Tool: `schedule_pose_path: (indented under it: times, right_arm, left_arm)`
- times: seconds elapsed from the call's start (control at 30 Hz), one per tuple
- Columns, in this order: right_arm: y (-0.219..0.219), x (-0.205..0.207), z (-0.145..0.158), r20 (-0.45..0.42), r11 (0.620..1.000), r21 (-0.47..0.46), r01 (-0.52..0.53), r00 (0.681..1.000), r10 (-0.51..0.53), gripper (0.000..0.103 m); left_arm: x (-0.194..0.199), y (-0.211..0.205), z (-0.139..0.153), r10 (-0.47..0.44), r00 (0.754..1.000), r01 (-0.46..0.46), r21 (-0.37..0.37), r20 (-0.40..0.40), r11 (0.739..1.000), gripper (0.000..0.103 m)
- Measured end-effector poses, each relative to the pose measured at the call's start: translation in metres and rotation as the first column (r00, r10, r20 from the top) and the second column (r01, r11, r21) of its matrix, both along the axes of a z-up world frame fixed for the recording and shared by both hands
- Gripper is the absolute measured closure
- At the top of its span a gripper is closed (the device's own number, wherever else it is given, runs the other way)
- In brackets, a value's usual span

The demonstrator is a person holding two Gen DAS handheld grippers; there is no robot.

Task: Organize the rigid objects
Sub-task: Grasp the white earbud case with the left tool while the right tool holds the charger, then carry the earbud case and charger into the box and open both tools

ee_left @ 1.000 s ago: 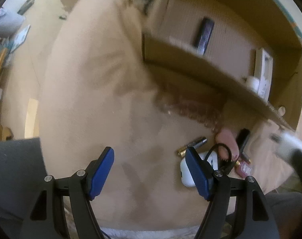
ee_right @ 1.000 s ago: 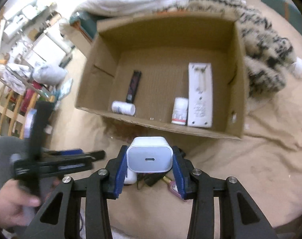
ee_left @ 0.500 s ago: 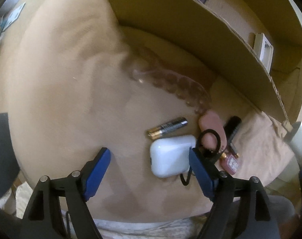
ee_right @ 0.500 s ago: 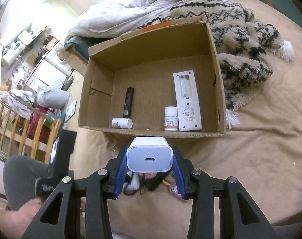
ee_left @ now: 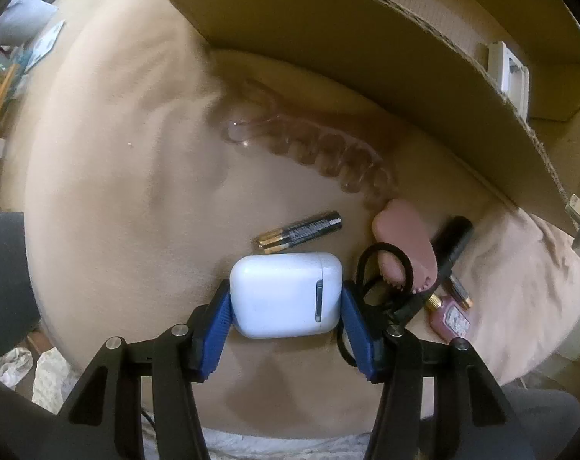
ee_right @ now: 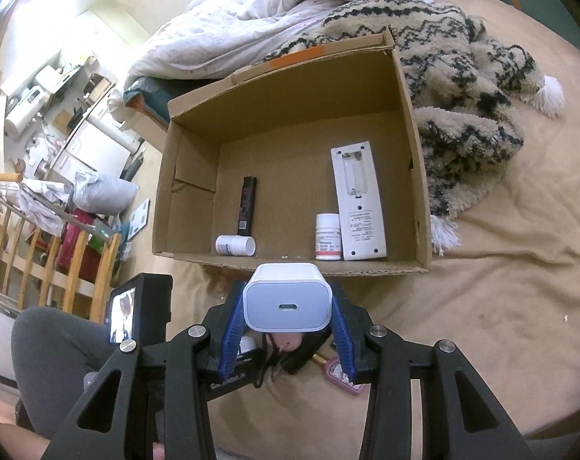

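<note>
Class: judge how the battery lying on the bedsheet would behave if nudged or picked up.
The battery is a smooth cylinder lying on its side, so it would probably roll when nudged. It looks rigid and small, likely dense for its size. The soft sheet may slow it.

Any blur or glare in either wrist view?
Left wrist: earbud case sharp, clear hair comb soft and faint, box wall bowed by the fisheye. Right wrist: charger and cardboard box crisp, room at left overexposed.
</note>
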State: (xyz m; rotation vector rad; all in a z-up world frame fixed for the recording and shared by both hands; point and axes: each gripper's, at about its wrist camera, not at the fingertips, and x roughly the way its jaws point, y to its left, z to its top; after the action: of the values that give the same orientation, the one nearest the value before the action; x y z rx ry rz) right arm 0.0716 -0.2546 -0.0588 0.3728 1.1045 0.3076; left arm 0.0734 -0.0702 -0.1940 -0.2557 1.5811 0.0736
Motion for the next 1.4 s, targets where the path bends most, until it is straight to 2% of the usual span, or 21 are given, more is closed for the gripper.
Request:
schedule_pose_path:
  times: [0.2, 0.33, 0.47, 0.57, 0.83, 0.9, 0.97, 1.03, 1.17, 1.33, 1.4]
  right_arm:
    - [0.0, -0.001, 0.0, -0.003, 1.0, -0.004, -0.001, 1.0, 0.001, 0.059]
    - [0.0, -0.002, -0.001, -0.01, 1.0, -0.015, 0.006, 1.0, -0.007, 0.059]
    - [0.0, -0.003, -0.001, -0.005, 1.0, -0.012, 0.012, 1.0, -0.012, 0.059]
    - [0.002, -0.004, 0.0, 0.003, 1.0, -0.024, 0.006, 1.0, -0.006, 0.059]
    - [0.001, -0.007, 0.011, 0.072, 0.999, -0.039, 0.016, 0.997, -0.013, 0.059]
    - [0.0, -0.006, 0.013, 0.084, 1.0, -0.024, 0.012, 0.996, -0.01, 0.059]
    - [0.002, -0.004, 0.015, 0.093, 1.0, -0.005, 0.001, 0.996, -0.001, 0.059]
    - [0.005, -0.004, 0.02, 0.111, 1.0, -0.017, -0.019, 0.994, 0.02, 0.059]
    - [0.005, 0.005, 0.028, 0.134, 0.999, -0.033, -0.03, 0.99, 0.034, 0.059]
    - [-0.003, 0.026, 0.043, 0.177, 1.0, -0.021, 0.01, 0.984, -0.006, 0.059]
    - [-0.007, 0.038, 0.052, 0.203, 0.999, -0.022, 0.033, 0.979, -0.028, 0.059]
  left_arm:
    - [-0.002, 0.044, 0.005, -0.002, 1.0, -0.001, 0.104, 0.031, 0.995, 0.052]
    - [-0.001, 0.072, 0.005, 0.03, 0.999, -0.033, 0.138, 0.024, 0.99, 0.052]
    - [0.002, 0.085, 0.024, 0.043, 0.996, -0.054, 0.143, 0.076, 0.988, 0.052]
    - [0.007, 0.093, 0.059, 0.021, 0.987, -0.046, 0.156, 0.158, 0.987, 0.052]
    - [0.014, 0.114, 0.143, -0.049, 0.938, -0.008, 0.163, 0.342, 0.987, 0.052]
    - [0.018, 0.117, 0.161, -0.054, 0.921, 0.0, 0.138, 0.385, 0.99, 0.052]
    - [0.029, 0.116, 0.17, -0.041, 0.907, 0.002, 0.094, 0.419, 0.996, 0.052]
    - [0.042, 0.109, 0.177, -0.044, 0.897, 0.009, 0.082, 0.439, 0.997, 0.052]
    - [0.062, 0.098, 0.173, -0.074, 0.883, 0.031, 0.099, 0.464, 0.995, 0.052]
    - [0.078, 0.075, 0.179, -0.126, 0.863, 0.074, 0.125, 0.489, 0.989, 0.052]
    - [0.085, 0.064, 0.184, -0.154, 0.847, 0.091, 0.146, 0.509, 0.985, 0.052]
